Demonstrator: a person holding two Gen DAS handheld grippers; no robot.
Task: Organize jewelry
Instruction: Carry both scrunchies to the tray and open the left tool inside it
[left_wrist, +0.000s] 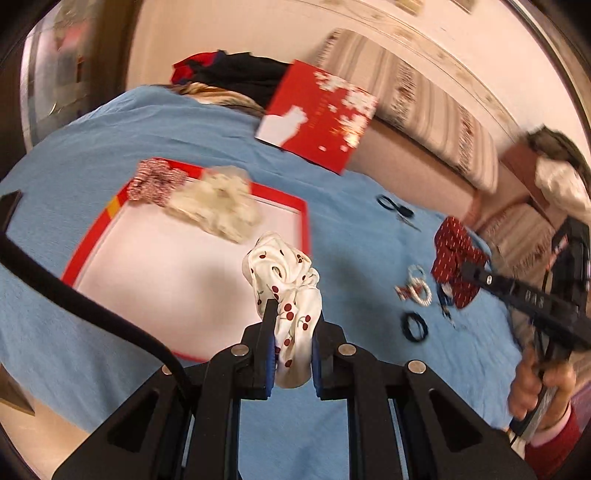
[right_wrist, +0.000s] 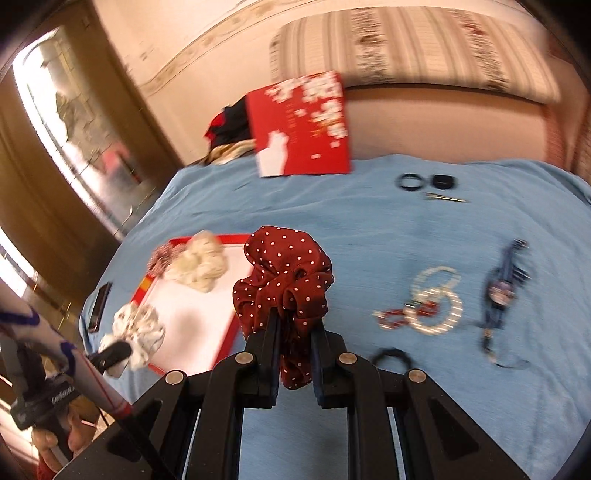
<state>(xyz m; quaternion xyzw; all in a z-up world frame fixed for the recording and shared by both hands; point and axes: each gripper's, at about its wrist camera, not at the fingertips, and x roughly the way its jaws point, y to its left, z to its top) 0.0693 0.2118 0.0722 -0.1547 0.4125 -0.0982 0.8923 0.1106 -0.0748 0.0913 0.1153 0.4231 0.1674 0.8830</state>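
Red-rimmed, the shallow white tray (left_wrist: 92, 236) already held two fabric scrunchies while my left gripper (left_wrist: 293, 317) clamped a cherry-print white scrunchie (left_wrist: 284, 273) above it, my right gripper (right_wrist: 295, 325) pinched a maroon polka-dot scrunchie (right_wrist: 284, 273), and bracelets (right_wrist: 432, 302) remained on the blue cloth (right_wrist: 332, 221).

A bed (right_wrist: 369, 229) under a light blue cover fills the middle of the room. Beyond its far edge stands a cream wall (right_wrist: 229, 33) with a patterned border strip, and a striped cushion (right_wrist: 413, 44) rests there. At the left, bright daylight comes through a wood-framed glass door (right_wrist: 74, 122).
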